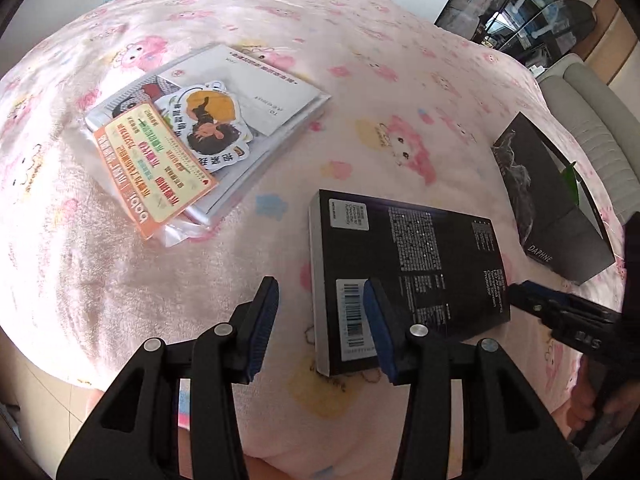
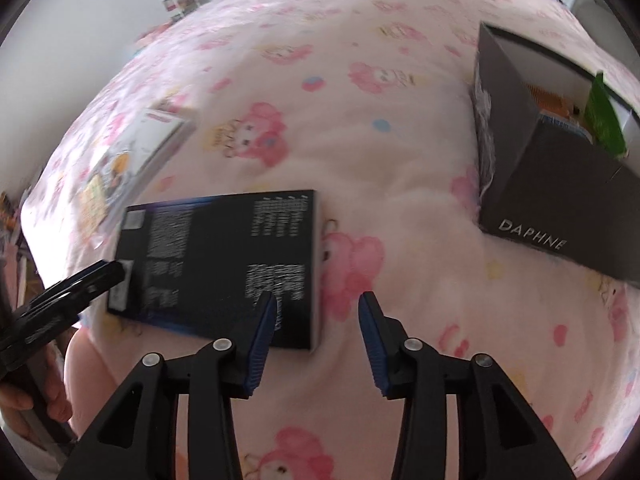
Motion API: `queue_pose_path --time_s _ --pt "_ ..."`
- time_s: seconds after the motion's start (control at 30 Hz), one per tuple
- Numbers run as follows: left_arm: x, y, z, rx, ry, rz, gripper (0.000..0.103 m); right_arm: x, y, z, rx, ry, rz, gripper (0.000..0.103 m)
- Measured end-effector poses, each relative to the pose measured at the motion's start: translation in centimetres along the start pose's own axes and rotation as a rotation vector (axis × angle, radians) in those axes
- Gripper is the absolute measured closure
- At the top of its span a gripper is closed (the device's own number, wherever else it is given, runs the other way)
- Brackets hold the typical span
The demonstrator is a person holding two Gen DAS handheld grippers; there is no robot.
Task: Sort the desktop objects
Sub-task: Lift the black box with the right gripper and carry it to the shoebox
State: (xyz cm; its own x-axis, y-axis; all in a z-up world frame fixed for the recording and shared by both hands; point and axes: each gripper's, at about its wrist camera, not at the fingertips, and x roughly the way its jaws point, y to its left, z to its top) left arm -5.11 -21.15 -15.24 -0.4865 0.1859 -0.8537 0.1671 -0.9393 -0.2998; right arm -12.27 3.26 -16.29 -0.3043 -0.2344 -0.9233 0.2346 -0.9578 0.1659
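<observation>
A flat black box (image 1: 412, 276) with white print and a barcode lies on the pink blanket (image 1: 360, 80). My left gripper (image 1: 322, 294) is open at its left edge, one finger over the barcode, the other over the blanket. In the right wrist view the same box (image 2: 216, 264) lies left of centre. My right gripper (image 2: 318, 308) is open at its right edge, the left finger over the box. An open dark box marked DAPHNE (image 2: 552, 168) stands at the right and holds a green packet (image 2: 606, 120). It also shows in the left wrist view (image 1: 548, 200).
A pile of plastic sleeves, an envelope, stickers and an orange card (image 1: 188, 140) lies at the left of the blanket, blurred in the right wrist view (image 2: 132, 160). Dark furniture (image 1: 512, 4) and a grey chair back (image 1: 592, 120) stand behind the blanket.
</observation>
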Motion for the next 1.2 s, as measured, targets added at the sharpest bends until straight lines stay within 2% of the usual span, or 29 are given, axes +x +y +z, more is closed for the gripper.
queue_pose_path --time_s 0.07,0.1,0.17,0.2,0.3,0.43,0.57,0.77,0.97,1.2 --pt "0.6 -0.4 0.4 0.013 0.004 -0.006 0.057 0.9 -0.1 0.1 0.019 0.016 0.049 0.063" --pt "0.9 -0.6 0.5 0.016 0.008 -0.014 0.056 1.1 -0.1 0.2 0.030 0.015 0.093 0.058" --pt "1.8 -1.1 0.6 0.023 0.024 -0.035 0.042 1.8 0.0 0.6 0.045 0.016 0.160 0.052" --pt "2.2 -1.3 0.5 0.027 0.030 -0.040 0.041 2.2 0.1 0.8 0.047 0.014 0.175 0.051" --pt "2.5 -2.0 0.3 0.034 0.025 -0.022 0.038 3.1 0.5 1.2 0.047 0.016 0.186 0.045" --pt "2.6 -2.3 0.1 0.017 0.018 -0.033 0.037 2.5 0.9 0.8 0.011 0.008 0.171 0.046" --pt "3.8 -2.3 0.2 0.036 0.046 -0.061 0.026 2.5 0.8 0.4 -0.019 0.032 0.169 0.046" --pt "3.4 -3.9 0.1 0.051 0.031 -0.035 0.029 2.5 0.3 0.0 0.014 0.026 0.178 0.045" --pt "1.9 -5.3 -0.3 0.048 0.029 -0.100 0.033 -0.5 -1.0 -0.6 0.037 -0.023 0.148 0.051" --pt "0.6 -12.0 1.3 0.157 -0.012 -0.171 0.033 -5.7 -5.3 -1.0 0.116 -0.119 0.096 0.051"
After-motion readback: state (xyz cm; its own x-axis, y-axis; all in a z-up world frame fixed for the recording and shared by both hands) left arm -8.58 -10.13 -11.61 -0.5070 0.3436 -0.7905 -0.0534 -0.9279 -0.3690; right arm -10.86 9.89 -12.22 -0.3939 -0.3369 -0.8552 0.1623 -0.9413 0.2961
